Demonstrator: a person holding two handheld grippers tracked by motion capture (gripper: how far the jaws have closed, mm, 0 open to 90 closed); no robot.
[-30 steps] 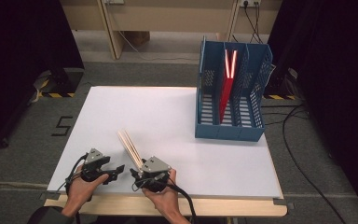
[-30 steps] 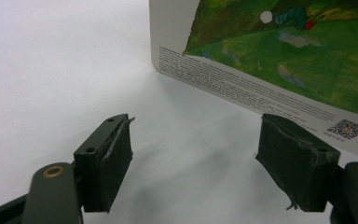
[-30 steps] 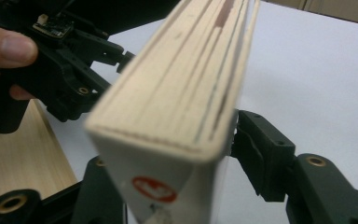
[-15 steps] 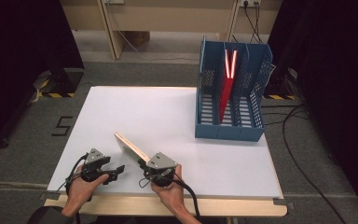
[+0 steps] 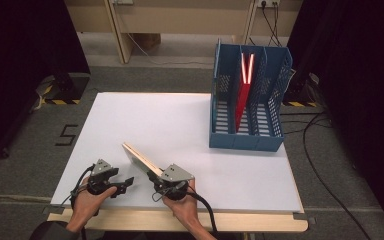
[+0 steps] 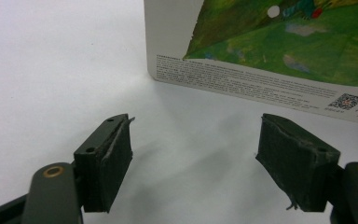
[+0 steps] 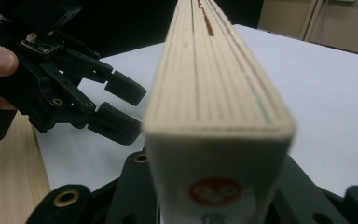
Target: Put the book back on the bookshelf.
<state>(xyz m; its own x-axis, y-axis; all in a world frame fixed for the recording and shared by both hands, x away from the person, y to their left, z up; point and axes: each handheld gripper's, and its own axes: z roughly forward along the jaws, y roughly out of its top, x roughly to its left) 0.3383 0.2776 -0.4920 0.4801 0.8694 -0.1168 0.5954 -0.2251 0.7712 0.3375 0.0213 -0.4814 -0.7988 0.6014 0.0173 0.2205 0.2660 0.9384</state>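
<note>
A thick board book (image 5: 141,160) is gripped at its near end by the right gripper (image 5: 166,183), close to the front edge of the white table (image 5: 180,125). In the high view its long axis runs from the gripper up and to the left, tilted clear of the tabletop. In the right gripper view the book (image 7: 216,93) rises between the two black jaws, page edges facing the camera; the jaws have just been closing and then easing a little, and they sit against both covers with the book between them. A round red emblem shows on the near end, too blurred to read.

The left gripper (image 5: 122,182) rests just left of the book, near it but apart. Its jaws stand partly open with nothing between them. In the left gripper view the book's back cover (image 6: 270,51) lies ahead and to the right of the jaws: a green illustrated panel, a block of fine print too small to read, and a QR code at the lower right.

Well apart, at the table's far right, stands a blue file rack (image 5: 247,100) with a red folder (image 5: 242,92) upright in its middle compartment. The right hand is the nearer to it.
</note>
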